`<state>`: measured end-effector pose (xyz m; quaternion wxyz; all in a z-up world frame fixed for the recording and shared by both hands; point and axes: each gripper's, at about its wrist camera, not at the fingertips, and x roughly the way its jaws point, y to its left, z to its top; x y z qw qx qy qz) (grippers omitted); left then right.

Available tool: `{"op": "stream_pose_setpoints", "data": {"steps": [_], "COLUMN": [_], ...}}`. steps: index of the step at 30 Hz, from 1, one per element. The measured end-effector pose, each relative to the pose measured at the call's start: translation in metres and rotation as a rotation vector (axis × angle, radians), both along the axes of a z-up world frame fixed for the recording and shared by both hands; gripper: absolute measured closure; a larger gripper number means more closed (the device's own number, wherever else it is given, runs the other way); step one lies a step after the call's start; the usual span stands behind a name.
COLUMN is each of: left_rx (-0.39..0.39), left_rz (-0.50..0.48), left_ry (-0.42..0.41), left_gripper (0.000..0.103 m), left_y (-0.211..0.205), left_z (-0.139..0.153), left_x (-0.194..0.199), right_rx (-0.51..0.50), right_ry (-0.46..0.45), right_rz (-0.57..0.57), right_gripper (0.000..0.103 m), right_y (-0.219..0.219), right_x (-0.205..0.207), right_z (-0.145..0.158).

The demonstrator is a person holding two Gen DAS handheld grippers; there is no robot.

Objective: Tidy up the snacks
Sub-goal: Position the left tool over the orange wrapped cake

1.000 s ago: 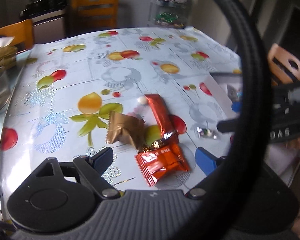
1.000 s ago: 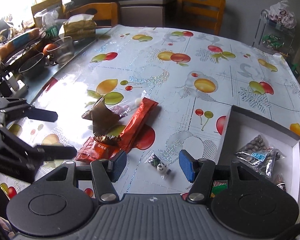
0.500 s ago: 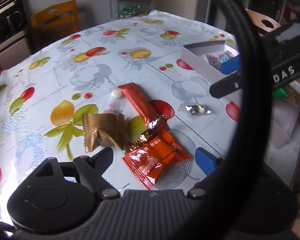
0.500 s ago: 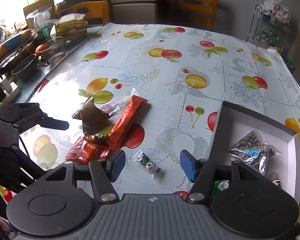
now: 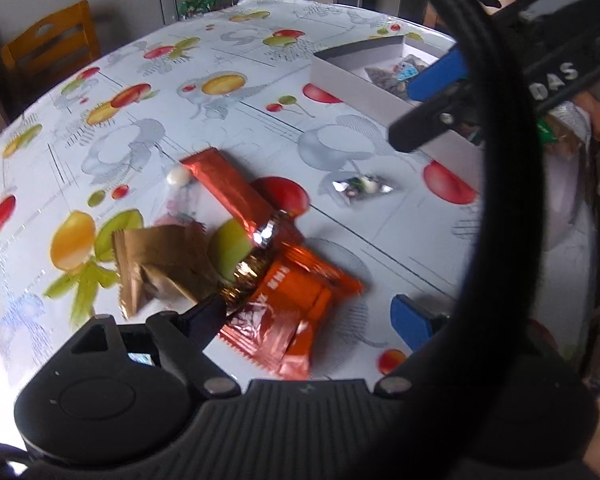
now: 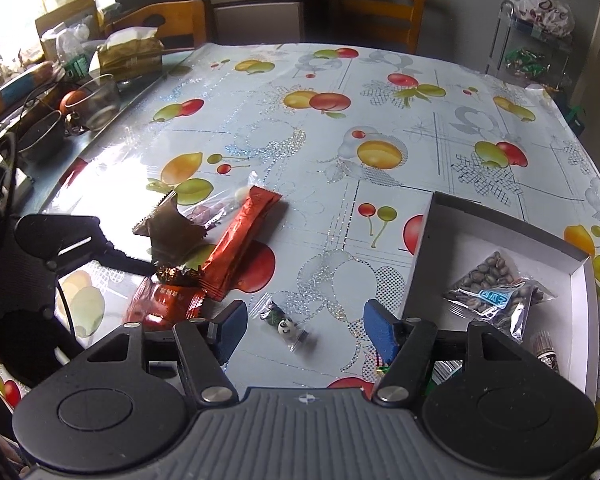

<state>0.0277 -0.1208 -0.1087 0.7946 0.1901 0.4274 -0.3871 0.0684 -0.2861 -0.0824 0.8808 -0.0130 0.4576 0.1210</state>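
Orange snack packet (image 5: 296, 312) between open left claw (image 5: 308, 316) pads

The left gripper (image 5: 308, 312) hangs wide open over the orange snack packet (image 5: 296, 316), near the table's (image 5: 260, 92) near edge. A long red bar (image 5: 230, 190) and brown wrapper (image 5: 160, 260) lie beside it. The white box (image 5: 340, 76) sits toward the table's right edge.

both wrist views look steeply down, close over the fruit-print tablecloth (image 6: 340, 128). the left faces the orange wafer packet (image 5: 296, 312), the right the panda candy (image 6: 284, 324); both share these and the white box (image 6: 500, 232).
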Motion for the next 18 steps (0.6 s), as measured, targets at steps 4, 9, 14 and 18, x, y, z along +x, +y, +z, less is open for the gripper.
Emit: {"op": "stream_pose_setpoints", "data": {"steps": [4,9,14,18], "left_rx": [-0.011,-0.017,-0.03,-0.011], "left_rz": [0.005,0.031,0.026,0.017], "left_ry": [0.016,-0.011,0.023,0.018], "left_gripper": [0.013,0.013,0.013,0.014], "left_y": [0.003,0.0,-0.004,-0.006], "left_z": [0.004,0.007,0.006,0.003], "left_x": [-0.013,-0.018,-0.005,0.0], "right_rx": [0.005,-0.003,-0.092,-0.112], "right_ry": [0.006,0.007,-0.02,0.002], "right_rz": [0.001,0.022,0.104,0.174], "right_gripper": [0.037,0.037,0.039,0.044], "right_y": [-0.001,0.0,0.009,0.015], "right_x": [0.001,0.005,0.004,0.004], "right_z": [-0.003,-0.007,-0.013,-0.024]}}
